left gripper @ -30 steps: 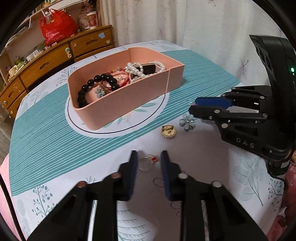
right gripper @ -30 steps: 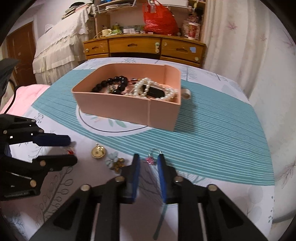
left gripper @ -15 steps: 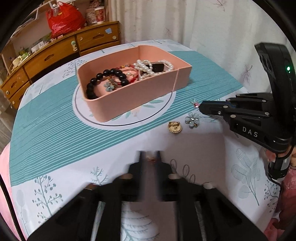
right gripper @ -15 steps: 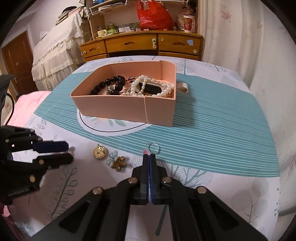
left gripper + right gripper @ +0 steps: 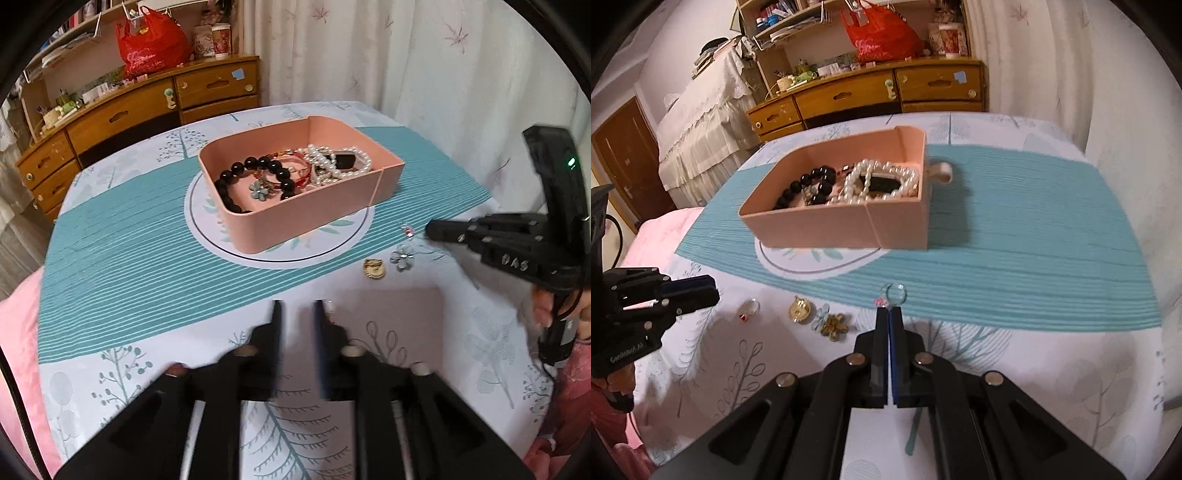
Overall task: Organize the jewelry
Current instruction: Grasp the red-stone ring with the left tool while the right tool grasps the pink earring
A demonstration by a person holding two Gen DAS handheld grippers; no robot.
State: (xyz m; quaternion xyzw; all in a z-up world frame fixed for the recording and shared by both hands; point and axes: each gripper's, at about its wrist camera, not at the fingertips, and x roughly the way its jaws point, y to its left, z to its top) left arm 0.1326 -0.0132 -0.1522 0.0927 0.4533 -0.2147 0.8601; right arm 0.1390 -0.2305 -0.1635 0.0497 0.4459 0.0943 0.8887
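The right gripper (image 5: pixel 888 314) is pinching the pink-stone ring (image 5: pixel 893 294) by just its edge, so it's probably slipping out before the pink box (image 5: pixel 834 225), while the left gripper (image 5: pixel 297 307) is opening on nothing.

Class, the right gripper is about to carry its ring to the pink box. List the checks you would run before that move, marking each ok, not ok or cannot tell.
1. Right gripper shut on the pink-stone ring: ok, the hoop sticks out past the tips.
2. Ring lifted clear of the cloth: cannot tell.
3. Pink box open on top, with room: ok.
4. Way to the box free: ok, only bare cloth lies between.
5. Left gripper holding the red-stone ring: not ok; its jaws are opening with nothing between them, and the ring lies on the cloth.
6. Loose pieces collected: not ok; gold charm and flower pieces lie outside the box.
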